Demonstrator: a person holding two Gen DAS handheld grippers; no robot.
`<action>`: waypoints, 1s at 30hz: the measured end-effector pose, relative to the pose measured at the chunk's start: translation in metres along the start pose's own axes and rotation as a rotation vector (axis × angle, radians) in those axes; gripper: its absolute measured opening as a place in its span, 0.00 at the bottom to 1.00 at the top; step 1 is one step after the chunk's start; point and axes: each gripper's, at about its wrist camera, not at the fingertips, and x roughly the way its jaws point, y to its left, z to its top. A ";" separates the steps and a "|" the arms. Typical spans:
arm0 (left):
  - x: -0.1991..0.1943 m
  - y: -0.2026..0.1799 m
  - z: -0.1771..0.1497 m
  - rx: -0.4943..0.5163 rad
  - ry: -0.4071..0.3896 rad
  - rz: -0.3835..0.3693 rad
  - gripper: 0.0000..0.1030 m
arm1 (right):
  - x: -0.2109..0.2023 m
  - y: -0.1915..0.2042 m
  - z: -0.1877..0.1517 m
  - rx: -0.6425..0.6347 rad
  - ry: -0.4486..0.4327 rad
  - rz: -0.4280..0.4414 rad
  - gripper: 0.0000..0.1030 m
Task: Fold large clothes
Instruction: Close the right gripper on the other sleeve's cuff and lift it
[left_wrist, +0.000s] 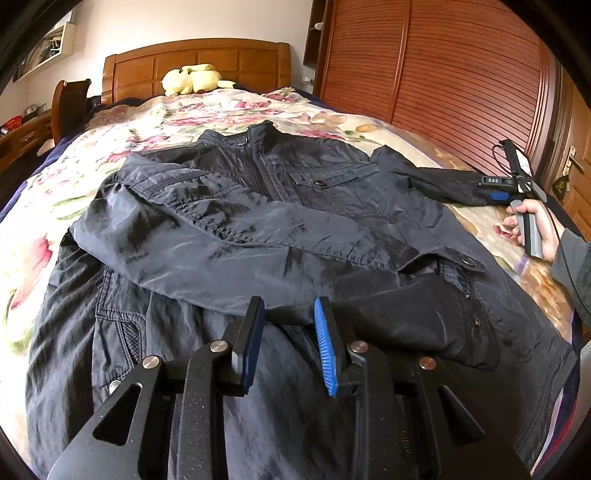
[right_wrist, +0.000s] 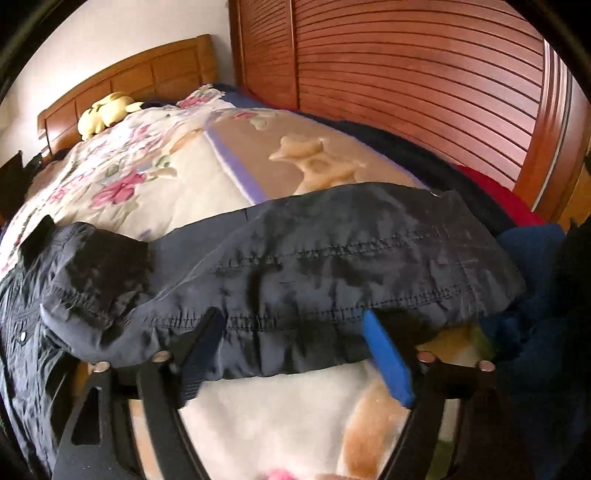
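Right tool (right_wrist: 291, 354) gapes w/ jacket sleeve (right_wrist: 332, 258) between fingers; left tool (left_wrist: 288, 347) unclenched, empty.

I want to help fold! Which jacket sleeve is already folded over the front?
The left sleeve: it lies across the jacket chest, while the right sleeve still stretches straight out toward the right hand-held gripper.

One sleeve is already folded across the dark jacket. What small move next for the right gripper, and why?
Probably close the right gripper on the outstretched sleeve cuff: its jaws stand wide with the cuff between the blue pads, not pressed. The dark nylon jacket lies flat on the floral blanket.
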 end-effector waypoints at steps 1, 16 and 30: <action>0.000 0.000 0.000 -0.003 0.000 -0.001 0.28 | 0.001 0.003 0.000 -0.009 0.006 -0.013 0.86; 0.000 0.001 -0.001 -0.003 0.001 -0.001 0.28 | 0.009 -0.002 -0.005 0.041 0.088 -0.063 0.87; 0.001 0.001 -0.002 0.000 0.005 -0.001 0.28 | 0.035 0.023 0.007 -0.130 0.127 -0.118 0.61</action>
